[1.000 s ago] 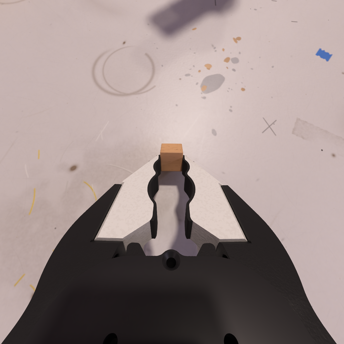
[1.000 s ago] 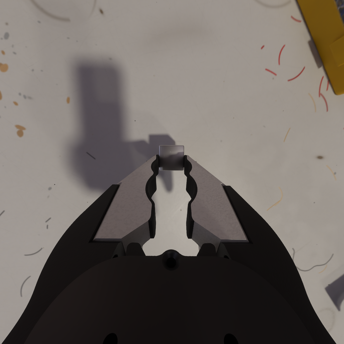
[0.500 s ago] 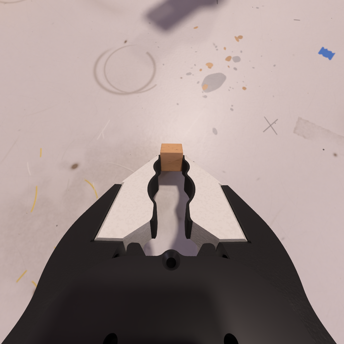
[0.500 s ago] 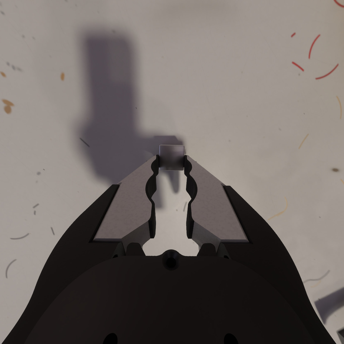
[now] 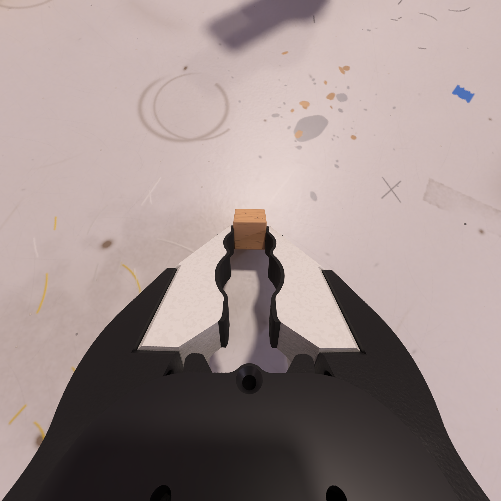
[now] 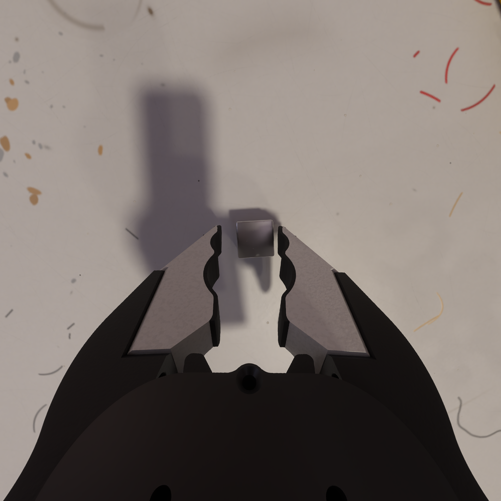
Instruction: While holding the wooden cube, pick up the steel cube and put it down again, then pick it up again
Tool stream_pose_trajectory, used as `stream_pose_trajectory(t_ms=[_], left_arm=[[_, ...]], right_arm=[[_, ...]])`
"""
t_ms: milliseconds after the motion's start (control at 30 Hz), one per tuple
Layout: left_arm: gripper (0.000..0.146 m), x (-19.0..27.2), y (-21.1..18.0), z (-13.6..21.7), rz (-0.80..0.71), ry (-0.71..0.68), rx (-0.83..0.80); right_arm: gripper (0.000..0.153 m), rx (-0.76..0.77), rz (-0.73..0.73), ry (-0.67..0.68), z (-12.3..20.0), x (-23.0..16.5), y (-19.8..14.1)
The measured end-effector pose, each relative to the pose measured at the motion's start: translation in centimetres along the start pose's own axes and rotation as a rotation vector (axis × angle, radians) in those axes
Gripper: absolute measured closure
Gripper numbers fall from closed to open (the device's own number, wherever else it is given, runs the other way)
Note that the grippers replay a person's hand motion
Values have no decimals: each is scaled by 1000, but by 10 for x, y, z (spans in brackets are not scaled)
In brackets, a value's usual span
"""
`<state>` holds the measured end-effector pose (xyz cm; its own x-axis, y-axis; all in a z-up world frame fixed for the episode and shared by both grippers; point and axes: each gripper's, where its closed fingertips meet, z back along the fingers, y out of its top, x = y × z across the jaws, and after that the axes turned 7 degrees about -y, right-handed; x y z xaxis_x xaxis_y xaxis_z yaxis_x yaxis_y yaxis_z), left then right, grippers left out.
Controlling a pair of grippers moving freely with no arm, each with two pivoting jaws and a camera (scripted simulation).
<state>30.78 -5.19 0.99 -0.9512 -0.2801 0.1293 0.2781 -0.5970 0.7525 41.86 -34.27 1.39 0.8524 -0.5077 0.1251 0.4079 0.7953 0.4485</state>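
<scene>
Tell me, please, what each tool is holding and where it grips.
Left tool pinches the wooden cube by its two sides. Right tool is open; the steel cube sits loose between.

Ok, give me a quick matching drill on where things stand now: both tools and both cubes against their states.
Things:
1. left tool
2. right tool
3. wooden cube
4. steel cube

States:
A. loose between parted fingertips
B. open
C. pinched at the fingertips
D. shut on a cube

Pairs: 1-D, 2-B, 3-C, 4-A
</scene>
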Motion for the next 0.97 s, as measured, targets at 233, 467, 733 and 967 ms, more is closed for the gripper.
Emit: stream_pose_trajectory(t_ms=[233,467,733,967], left_arm=[[125,0,0,0,1,-2,0],[125,0,0,0,-14,10,-8],[125,0,-1,1,-16,21,-25],[125,1,-2,2,-5,65,-74]], right_arm=[[126,-8,-12,-11,2,-4,-2],[126,0,-4,-42,23,2,0],[126,256,136,67,73,-97,71],[126,249,278,161,-9,-169,93]])
